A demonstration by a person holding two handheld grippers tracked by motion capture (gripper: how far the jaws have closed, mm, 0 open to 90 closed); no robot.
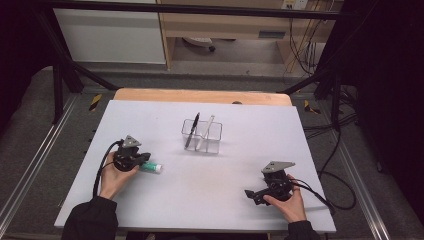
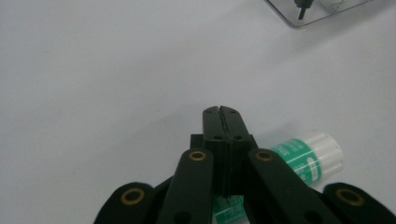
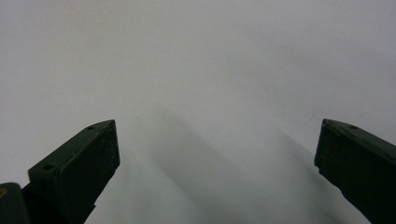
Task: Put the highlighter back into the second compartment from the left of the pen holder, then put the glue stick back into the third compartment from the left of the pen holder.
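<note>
Green-and-white plastic glue stick (image 2: pixel 306 156) lies on the white table (image 1: pixel 210 195) under my left gripper (image 2: pixel 220 112), jaws together and empty; light, smooth, likely to roll, best pinched mid-barrel.

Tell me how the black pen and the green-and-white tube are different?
The black pen stands tilted inside the clear holder; the green-and-white tube lies flat on the table. The pen is long, thin and dark; the tube is shorter, fatter and light. The tube lies under the shut left gripper; the pen stands apart from both grippers.
</note>
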